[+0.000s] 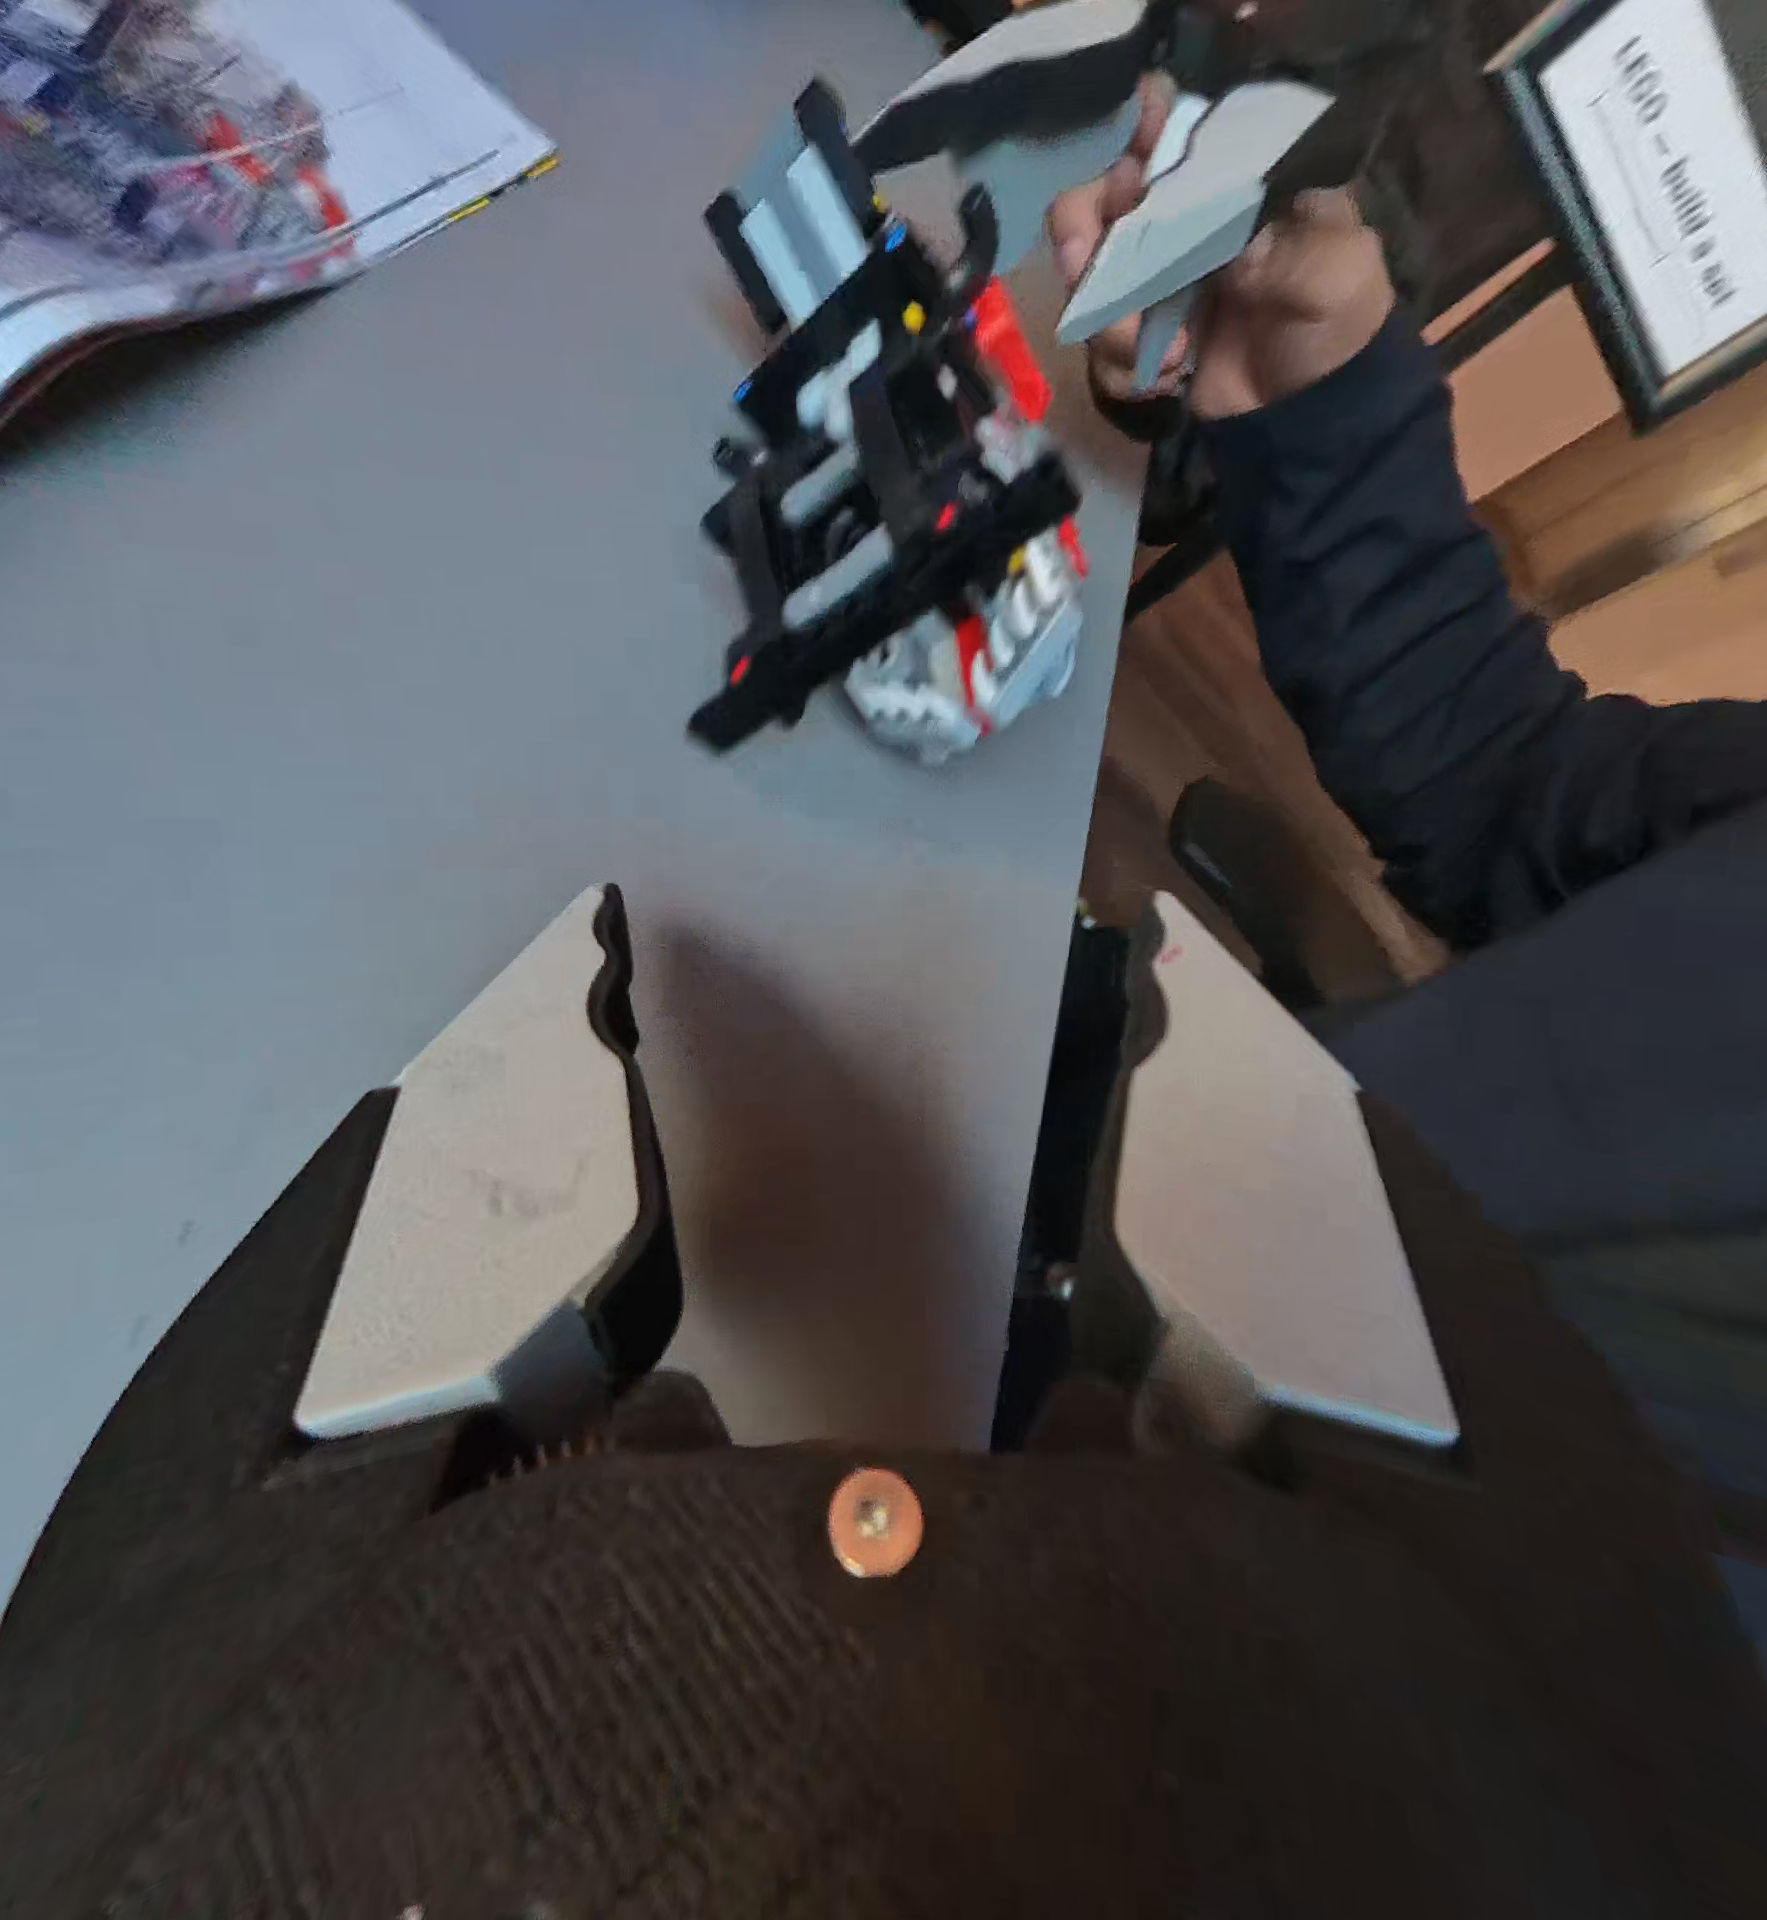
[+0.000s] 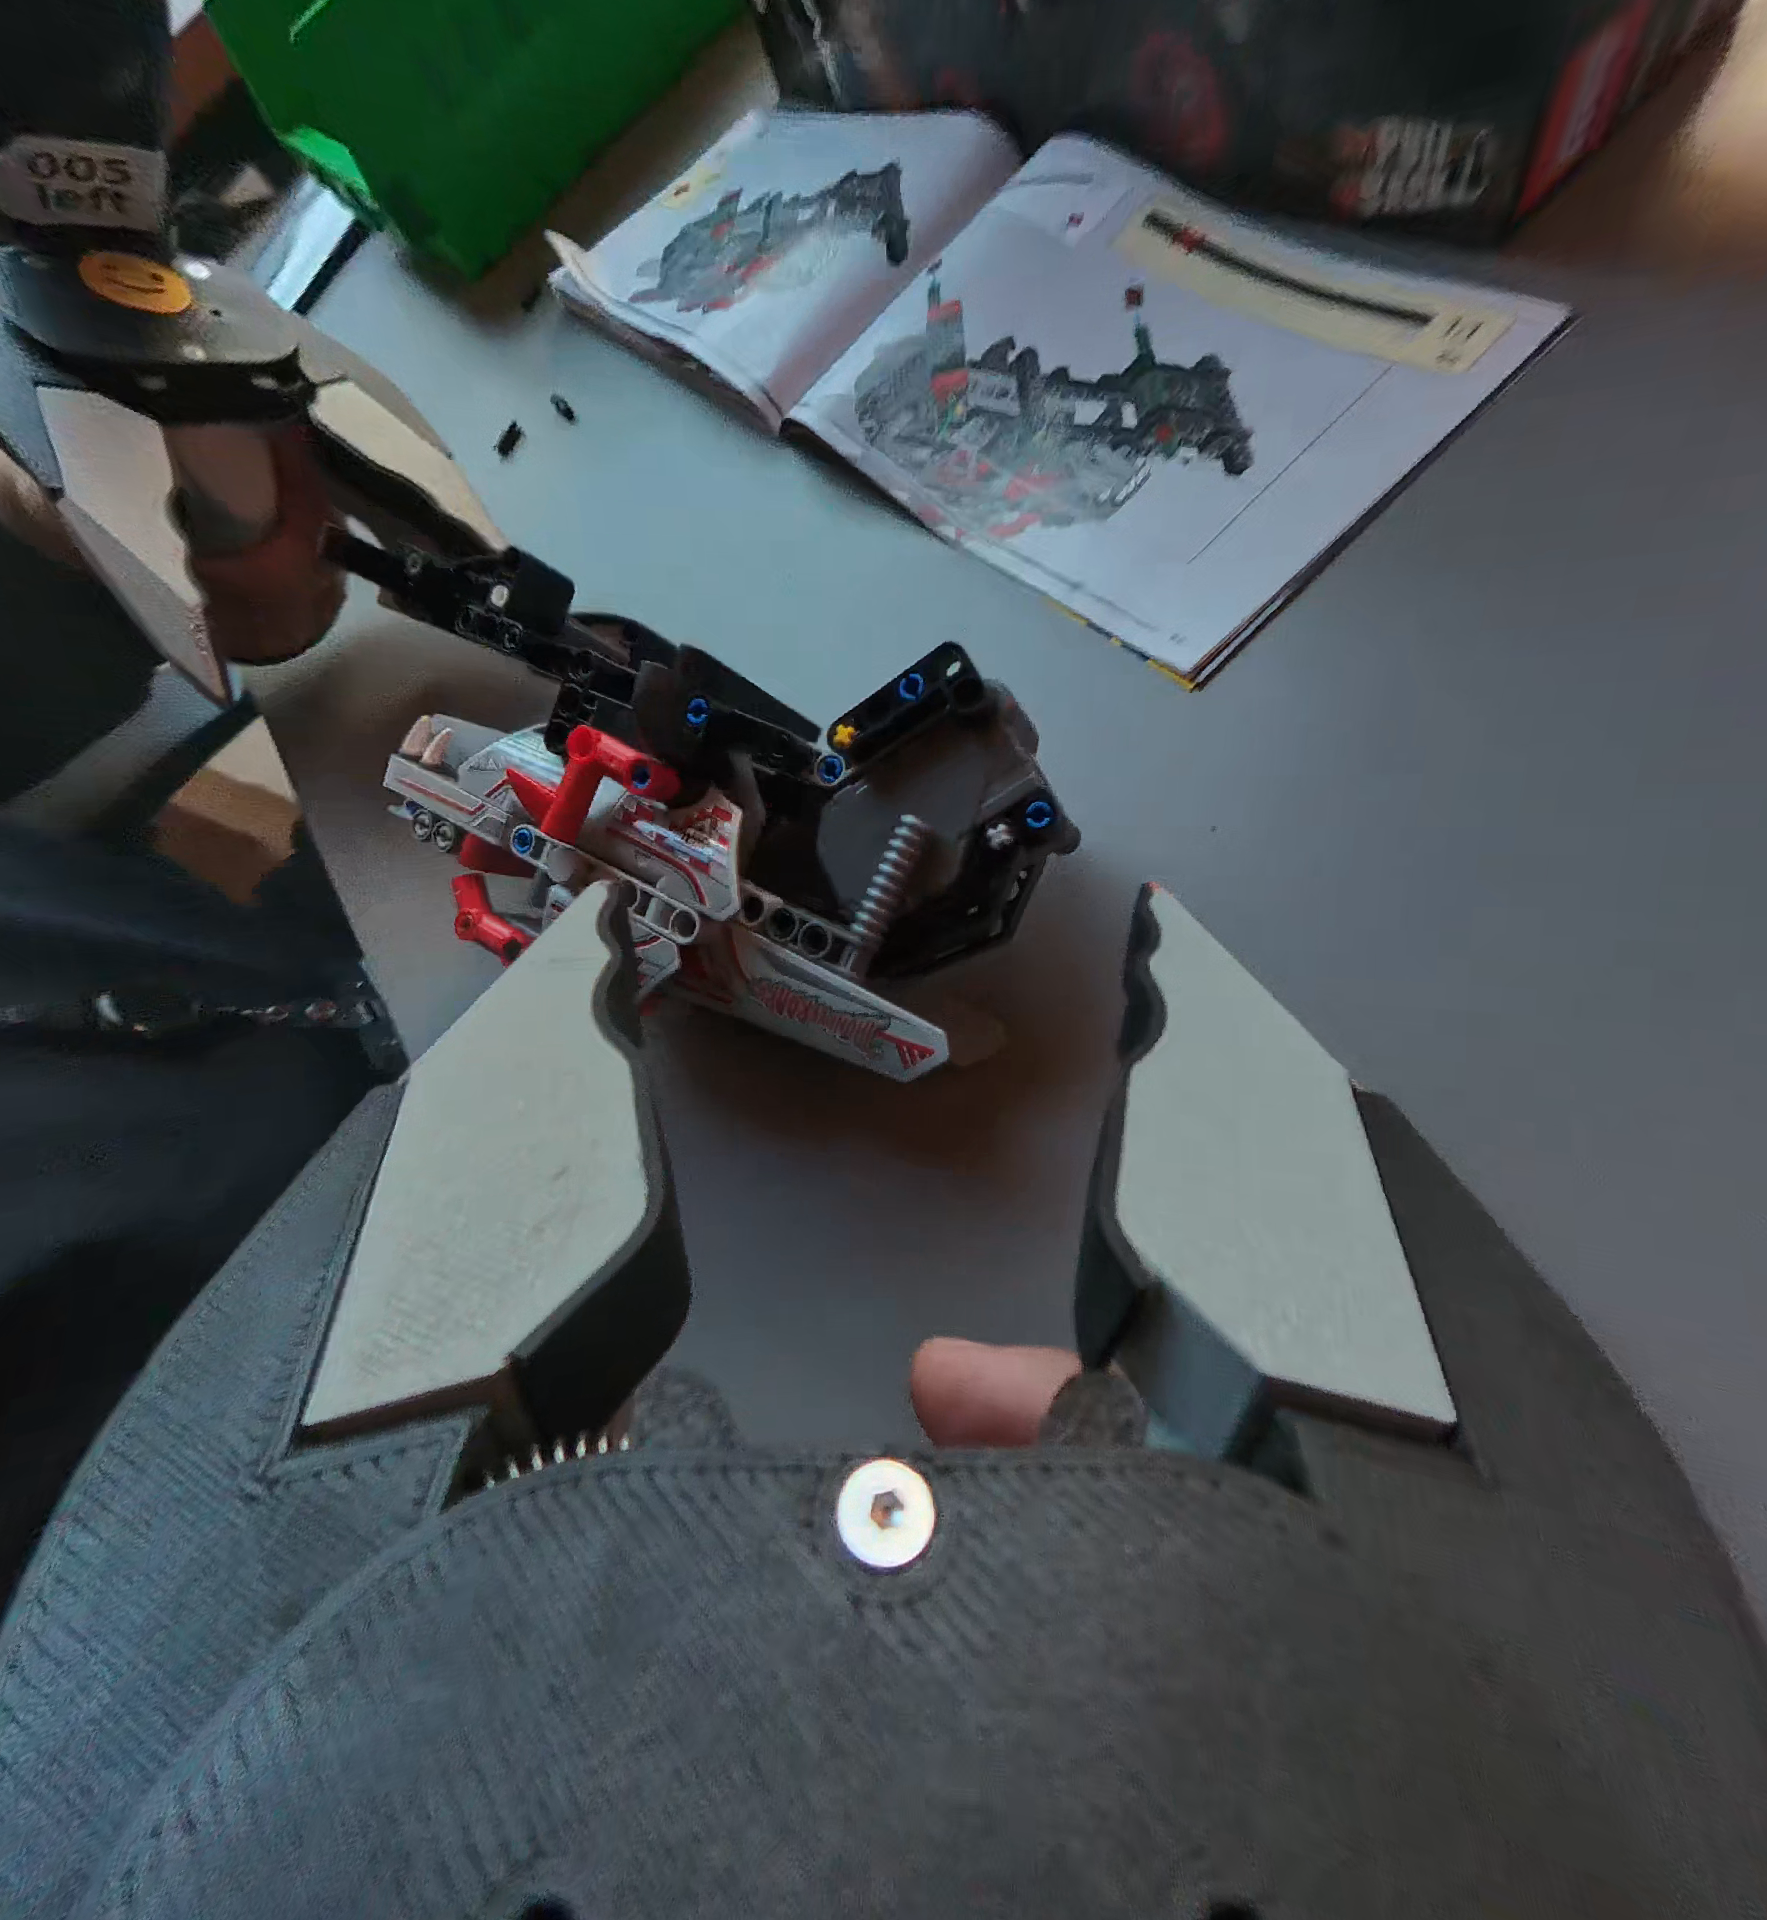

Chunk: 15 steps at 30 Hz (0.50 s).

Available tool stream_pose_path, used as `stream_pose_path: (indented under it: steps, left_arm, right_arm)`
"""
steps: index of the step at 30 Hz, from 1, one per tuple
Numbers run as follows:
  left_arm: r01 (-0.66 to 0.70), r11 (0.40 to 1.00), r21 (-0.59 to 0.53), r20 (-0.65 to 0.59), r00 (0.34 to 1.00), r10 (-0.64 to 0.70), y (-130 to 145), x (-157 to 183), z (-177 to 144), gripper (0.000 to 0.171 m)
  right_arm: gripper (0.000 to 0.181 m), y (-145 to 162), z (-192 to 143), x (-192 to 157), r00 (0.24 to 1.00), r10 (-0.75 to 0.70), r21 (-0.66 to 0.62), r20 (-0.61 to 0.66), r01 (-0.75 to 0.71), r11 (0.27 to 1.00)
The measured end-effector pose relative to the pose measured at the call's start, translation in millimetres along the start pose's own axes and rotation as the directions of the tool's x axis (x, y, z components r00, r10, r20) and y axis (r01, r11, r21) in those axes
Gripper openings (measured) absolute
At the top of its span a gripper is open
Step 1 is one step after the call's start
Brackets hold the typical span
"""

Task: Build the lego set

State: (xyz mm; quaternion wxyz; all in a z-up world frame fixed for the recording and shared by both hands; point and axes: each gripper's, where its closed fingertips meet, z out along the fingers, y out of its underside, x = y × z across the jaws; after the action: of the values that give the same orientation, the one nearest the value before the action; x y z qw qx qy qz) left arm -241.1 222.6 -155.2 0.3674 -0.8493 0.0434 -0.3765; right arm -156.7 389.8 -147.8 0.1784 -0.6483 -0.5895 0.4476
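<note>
Right gripper [image 2: 884, 966]: jaws spread wide and empty, poised low over the grey surface [image 2: 1481, 935]. Just ahead of the jaws, with the left fingertip overlapping its near edge in view, lies the lego model [image 2: 754, 831], a partly built black, grey and red assembly with a coiled spring on its right side; whether the fingertip touches it cannot be told. Ahead and to the left of the jaws, the left gripper appears to meet the black beam projecting from the model's far-left end, though a grip cannot be confirmed.

Left gripper [image 1: 879, 935]: jaws wide apart, nothing between them, straddling the surface edge; the model [image 1: 889, 468] sits well ahead.

Beyond the model, two loose black pins [image 2: 536, 424] lie on the surface; farther ahead and right, an open instruction booklet [image 2: 1118, 395]; past it, a dark box [image 2: 1274, 94] and a green bin [image 2: 463, 104].

Risks, as judged: the model rests close to the surface edge, so a sideways nudge from either jaw could push it off. Closing on the protruding beam or stickered panels may lever parts loose. The small pins could roll or be swept away unnoticed.
</note>
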Motion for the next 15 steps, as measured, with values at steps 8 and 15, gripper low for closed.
stream_pose_path:
  steps: [8, 15]
  left_arm:
    - [0.204, 0.978, -0.037, -0.154, 0.966, -0.207, -36, -1, 46, 0.098]
    - [0.122, 0.991, -0.049, -0.135, 0.983, -0.128, -46, -2, 57, 0.084]
  right_arm:
    - [0.073, 21, 15, -10, 0.947, 0.174, -0.222, 0.27, -0.115, 0.968]
    - [0.073, 17, 26, -15, 0.932, 0.16, -0.109, 0.326, -0.131, 0.985]
